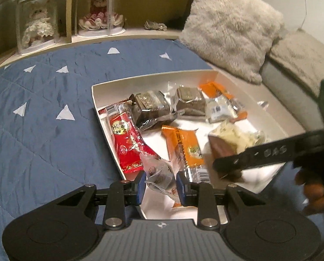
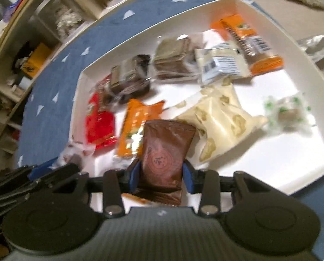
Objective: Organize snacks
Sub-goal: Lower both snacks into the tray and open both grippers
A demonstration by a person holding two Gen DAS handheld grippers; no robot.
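Holding: your right gripper [image 2: 163, 175] is clamped on the brown packet [image 2: 165, 158], its long axis running straight ahead between the pads, over the near edge of the white tray [image 2: 314, 69].
Left side: your left gripper [image 1: 159, 184] pinches a clear-wrapped snack [image 1: 158, 171] at the tray's near-left corner.
Key relation: both packets sit above the tray's near edge; the open floor lies ahead and right, so your right hand looks nearer to it.
Further in: red packet [image 1: 127, 143] along the left edge, orange packets [image 1: 184, 145] mid-tray, dark wafer packs [image 1: 150, 106] toward the far edge.
Surface: blue quilted cover [image 1: 42, 100], soft.
Room: fluffy cushion [image 1: 231, 26] and doll shelf [image 1: 96, 37] beyond.
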